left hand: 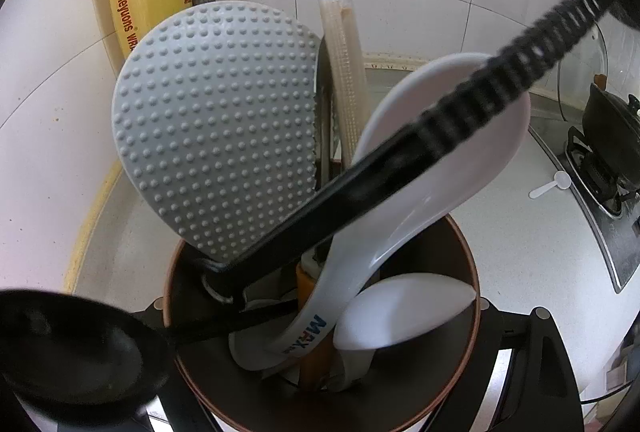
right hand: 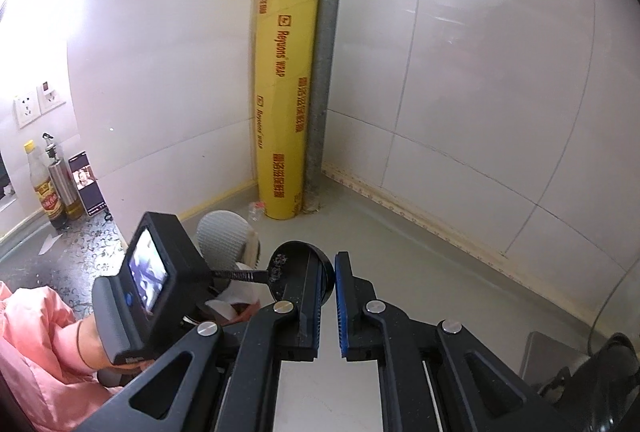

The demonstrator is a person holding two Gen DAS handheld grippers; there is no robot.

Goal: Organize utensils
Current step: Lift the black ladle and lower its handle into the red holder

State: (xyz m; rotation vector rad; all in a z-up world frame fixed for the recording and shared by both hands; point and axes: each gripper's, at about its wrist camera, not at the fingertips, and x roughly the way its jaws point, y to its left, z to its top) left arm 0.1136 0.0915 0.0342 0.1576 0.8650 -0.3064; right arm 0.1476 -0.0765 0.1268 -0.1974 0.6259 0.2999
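While your left gripper point(left hand: 320, 308) clamps the brown utensil holder point(left hand: 471, 268) on the counter, the black ladle point(right hand: 292, 264) leans in it handle-first. Its bowl sits at your right gripper point(right hand: 329, 258). That gripper's fingers are nearly closed, and whether they pinch the rim cannot be told. Step in hand, likely: seating the ladle. Next: settle it beside the grey rice paddle point(left hand: 216, 127), then release.

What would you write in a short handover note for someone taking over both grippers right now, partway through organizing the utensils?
Left gripper: shut on the brown utensil holder.
Right gripper: shut, nothing between its fingers, right beside the head of the ribbed black ladle.
Done: the grey rice paddle, white spoons, wrapped sticks, ribbed ladle and a second black ladle stand in the holder.
Left: both ladles lean far out, so they probably need settling. A small white scoop lies on the counter by the stove and may need collecting.
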